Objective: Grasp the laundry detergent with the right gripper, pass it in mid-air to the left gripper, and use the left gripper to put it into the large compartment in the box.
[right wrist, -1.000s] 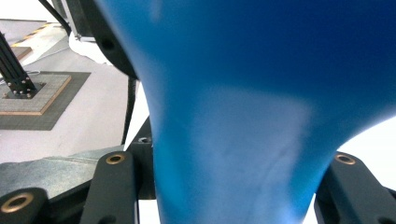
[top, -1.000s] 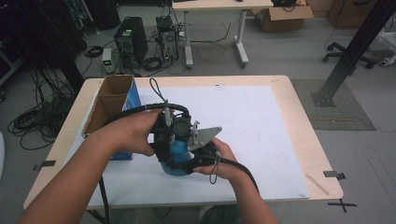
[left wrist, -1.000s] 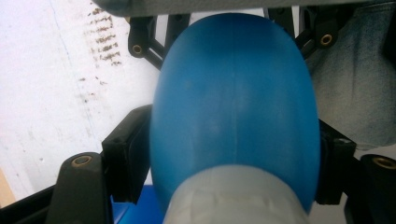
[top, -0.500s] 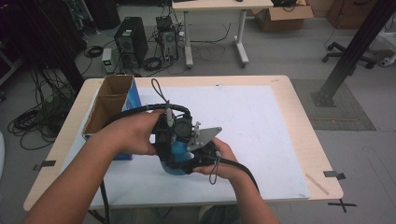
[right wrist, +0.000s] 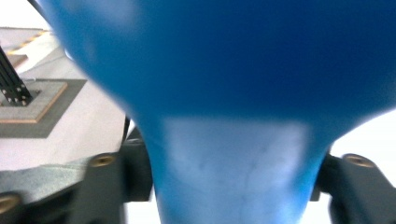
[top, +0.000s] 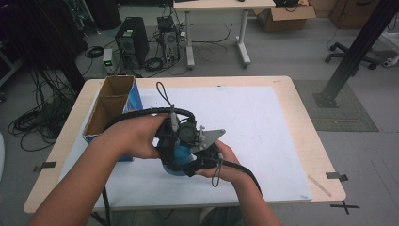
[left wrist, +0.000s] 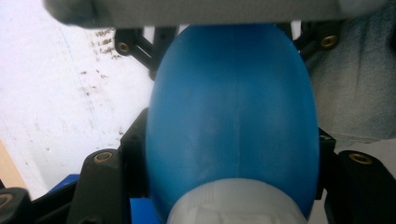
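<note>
A blue plastic bottle point(top: 175, 159) with a white ribbed cap point(left wrist: 233, 205) is held just above the white sheet near the table's front. My left gripper point(top: 170, 140) is shut on its rounded body point(left wrist: 229, 126), one jaw pressing each side. Coming from the other side, my right gripper point(top: 203, 155) is shut on the bottle's narrower part point(right wrist: 231, 175). The two grippers sit close together with the bottle between them. Hands and gripper bodies hide most of the bottle in the high view.
An open cardboard box point(top: 111, 104) with a blue side stands at the table's left, close to my left forearm. A white sheet point(top: 263, 122) covers most of the wooden table point(top: 306, 108). A strip of tape point(top: 319, 185) lies near the front right corner.
</note>
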The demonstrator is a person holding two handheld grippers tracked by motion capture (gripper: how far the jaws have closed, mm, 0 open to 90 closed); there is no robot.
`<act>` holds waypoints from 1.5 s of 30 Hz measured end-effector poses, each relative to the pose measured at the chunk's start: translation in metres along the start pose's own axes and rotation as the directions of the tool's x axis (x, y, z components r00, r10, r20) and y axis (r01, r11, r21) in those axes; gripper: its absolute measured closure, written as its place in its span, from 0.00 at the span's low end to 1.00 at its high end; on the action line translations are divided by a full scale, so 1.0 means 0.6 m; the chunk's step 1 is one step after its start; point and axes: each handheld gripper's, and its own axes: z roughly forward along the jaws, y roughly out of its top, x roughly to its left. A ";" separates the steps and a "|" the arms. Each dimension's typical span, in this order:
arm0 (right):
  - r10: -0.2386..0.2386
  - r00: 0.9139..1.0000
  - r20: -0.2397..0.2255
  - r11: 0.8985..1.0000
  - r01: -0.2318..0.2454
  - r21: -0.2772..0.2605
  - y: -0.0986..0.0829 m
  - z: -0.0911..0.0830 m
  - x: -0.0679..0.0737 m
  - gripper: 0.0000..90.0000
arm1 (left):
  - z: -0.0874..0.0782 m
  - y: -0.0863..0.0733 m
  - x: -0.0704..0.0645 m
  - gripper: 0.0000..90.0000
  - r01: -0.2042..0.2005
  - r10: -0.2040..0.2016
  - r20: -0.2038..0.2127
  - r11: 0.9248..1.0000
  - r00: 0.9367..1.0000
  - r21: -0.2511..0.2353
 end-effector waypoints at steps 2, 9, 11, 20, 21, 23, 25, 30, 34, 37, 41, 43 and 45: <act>0.022 1.000 0.011 1.000 -0.022 0.002 -0.002 -0.001 -0.001 0.31 | 0.000 0.001 0.002 0.44 0.008 -0.008 -0.002 1.000 1.000 0.005; 0.059 0.997 0.054 0.998 -0.059 -0.006 -0.015 -0.016 -0.005 0.17 | -0.001 0.001 0.009 0.44 0.023 -0.023 0.005 1.000 1.000 0.015; 0.066 0.996 0.054 0.998 -0.066 -0.002 -0.020 -0.021 -0.008 0.14 | -0.002 0.001 0.012 0.43 0.033 -0.034 0.013 0.999 0.999 0.019; 0.068 0.996 0.053 0.998 -0.068 0.013 -0.024 -0.039 -0.015 0.02 | -0.009 0.002 0.017 0.43 0.048 -0.048 0.016 0.999 0.999 0.023; 0.067 0.996 0.052 0.998 -0.068 0.012 -0.023 -0.040 -0.015 0.02 | -0.011 0.002 0.017 0.43 0.051 -0.051 0.017 0.998 0.999 0.021; 0.067 0.996 0.053 0.998 -0.068 0.008 -0.020 -0.043 -0.015 0.02 | -0.014 0.002 0.017 0.43 0.050 -0.051 0.018 0.999 0.999 0.019; 0.060 0.997 0.050 0.998 -0.060 0.000 -0.018 -0.047 -0.016 0.01 | -0.017 0.003 0.017 0.43 0.049 -0.050 0.018 0.999 0.999 0.017; 0.068 0.997 0.037 0.997 -0.067 -0.034 -0.017 -0.058 -0.017 0.01 | -0.024 0.001 0.020 0.43 0.063 -0.063 0.030 0.998 0.998 0.008; 0.050 0.998 0.045 0.998 -0.048 -0.034 -0.014 -0.081 -0.016 0.01 | -0.029 -0.002 0.027 0.43 0.106 -0.107 0.037 0.994 0.994 0.010; 0.037 0.998 0.050 0.999 -0.036 -0.022 -0.012 -0.108 -0.014 0.01 | -0.035 -0.005 0.037 0.43 0.156 -0.157 0.051 0.988 0.986 0.023; 0.021 0.997 0.079 1.000 -0.023 0.021 -0.010 -0.147 -0.013 0.01 | -0.047 -0.013 0.055 0.43 0.257 -0.259 0.081 0.966 0.962 0.035; 0.012 0.995 0.094 0.999 -0.017 0.049 -0.010 -0.162 -0.015 0.01 | -0.052 -0.019 0.065 0.43 0.315 -0.317 0.090 0.948 0.944 0.040; 0.009 0.993 0.119 0.995 -0.020 0.097 -0.009 -0.179 -0.019 0.01 | -0.059 -0.027 0.078 0.43 0.395 -0.397 0.100 0.918 0.912 0.042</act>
